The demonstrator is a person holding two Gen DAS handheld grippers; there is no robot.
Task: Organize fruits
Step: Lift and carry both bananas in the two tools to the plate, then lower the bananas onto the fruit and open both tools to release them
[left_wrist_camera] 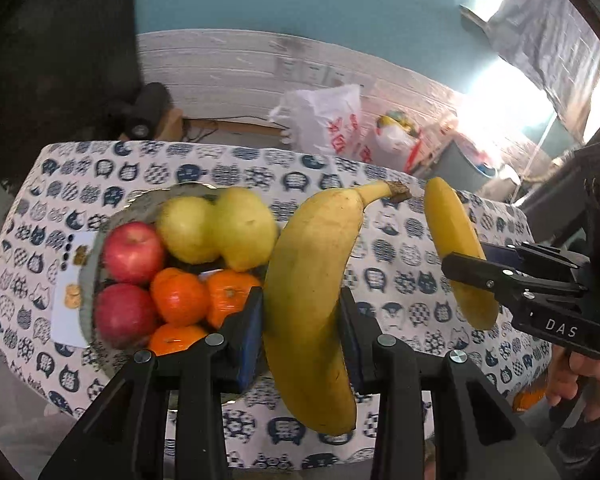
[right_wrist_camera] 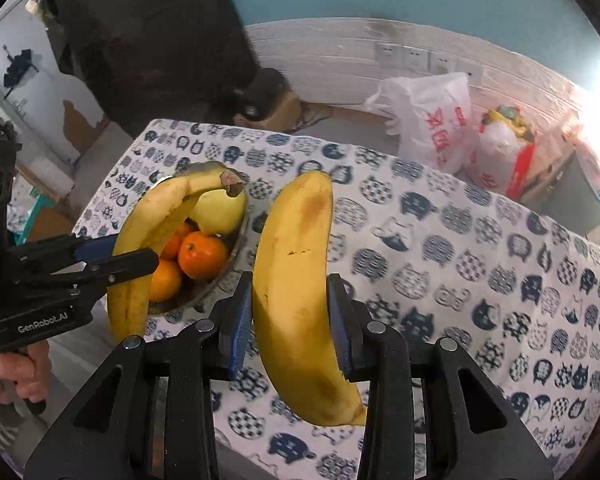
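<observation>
Now the left gripper [left_wrist_camera: 300, 312] squeezes a stemmed banana [left_wrist_camera: 312, 304] and the right gripper [right_wrist_camera: 288, 312] squeezes another banana [right_wrist_camera: 296, 292], both up over the table beside the full bowl [left_wrist_camera: 96, 248]. Next, I think, lay them gently on the fruit.

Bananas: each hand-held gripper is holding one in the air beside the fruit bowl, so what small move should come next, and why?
Probably carry the left hand-held gripper with its banana over the bowl and lower it. That banana hangs nearest the bowl, which already holds apples, pears and oranges. The right hand-held gripper and its banana sit farther off, so it can follow.
</observation>
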